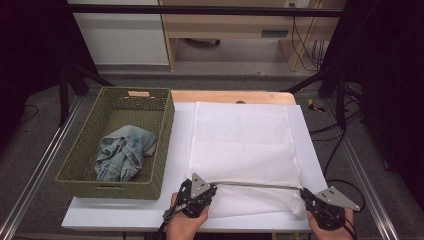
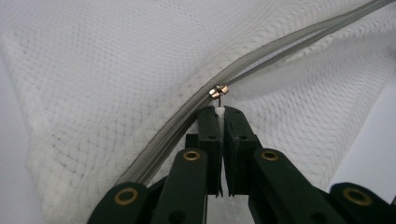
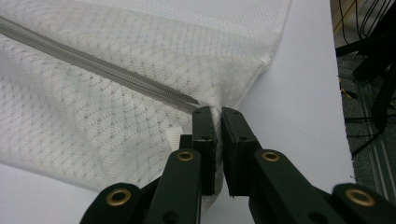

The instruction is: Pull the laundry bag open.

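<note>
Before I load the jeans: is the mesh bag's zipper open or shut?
Shut, as far as visible: the zipper runs closed between both grippers, and the left gripper holds its pull at one end.

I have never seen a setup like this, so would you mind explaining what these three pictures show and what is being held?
There is no robot here: a person holds a two-jaw tool in each hand. The high view looks down on the table from above the person; the left gripper and right gripper show near its bottom edge. The other two pictures come from cameras riding on those grippers, looking along their black jaws.

On the white table cover lies a white mesh laundry bag with a grey zipper near its front edge. Beside it stands a woven basket holding crumpled jeans.

The left gripper is shut on the zipper pull, just below the metal slider. The right gripper is shut on the bag's corner, at the zipper's far end.
</note>
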`<state>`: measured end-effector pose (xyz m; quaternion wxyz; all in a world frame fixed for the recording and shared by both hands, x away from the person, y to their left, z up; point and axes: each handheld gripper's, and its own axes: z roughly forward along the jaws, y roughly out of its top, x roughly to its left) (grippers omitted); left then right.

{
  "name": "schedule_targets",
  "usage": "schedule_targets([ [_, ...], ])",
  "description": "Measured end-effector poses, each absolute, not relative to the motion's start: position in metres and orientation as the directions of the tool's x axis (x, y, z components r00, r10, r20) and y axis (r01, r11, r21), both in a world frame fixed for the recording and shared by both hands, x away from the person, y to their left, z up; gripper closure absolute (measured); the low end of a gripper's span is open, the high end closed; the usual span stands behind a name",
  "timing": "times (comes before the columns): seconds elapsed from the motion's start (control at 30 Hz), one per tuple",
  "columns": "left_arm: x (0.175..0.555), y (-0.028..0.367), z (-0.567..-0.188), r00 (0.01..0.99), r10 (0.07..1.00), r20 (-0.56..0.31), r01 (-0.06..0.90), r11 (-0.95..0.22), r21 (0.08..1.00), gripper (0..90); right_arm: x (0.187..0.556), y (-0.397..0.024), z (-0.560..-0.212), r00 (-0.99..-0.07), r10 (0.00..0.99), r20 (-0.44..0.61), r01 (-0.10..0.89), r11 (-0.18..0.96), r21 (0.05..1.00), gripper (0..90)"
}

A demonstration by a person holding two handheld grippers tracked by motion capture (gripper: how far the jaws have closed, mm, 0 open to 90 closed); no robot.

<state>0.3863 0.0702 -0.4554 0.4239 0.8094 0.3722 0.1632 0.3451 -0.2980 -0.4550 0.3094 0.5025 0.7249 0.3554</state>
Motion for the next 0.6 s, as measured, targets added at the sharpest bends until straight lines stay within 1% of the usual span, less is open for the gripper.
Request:
schedule_targets([
  [0.3, 0.386, 0.076, -0.453, 0.662, 0.749, -0.042, 0.461, -0.361, 0.811, 86.7, 0.345, -0.299, -0.455, -0.304, 0.948, -0.097, 0.506, 0.247, 0.827, 84.8],
  [0.37, 0.386, 0.078, -0.453, 0.659, 0.751, -0.048, 0.464, -0.356, 0.811, 86.7, 0.345, -0.299, -0.455, -0.302, 0.948, -0.097, 0.507, 0.246, 0.826, 84.8],
  [0.43, 0.385, 0.081, -0.454, 0.658, 0.750, -0.072, 0.476, -0.340, 0.811, 86.7, 0.345, -0.299, -0.455, -0.303, 0.948, -0.096, 0.508, 0.245, 0.826, 84.8],
  [0.6, 0.385, 0.085, -0.453, 0.654, 0.753, -0.066, 0.473, -0.340, 0.813, 86.7, 0.345, -0.299, -0.455, -0.302, 0.948, -0.096, 0.510, 0.246, 0.824, 84.8],
])
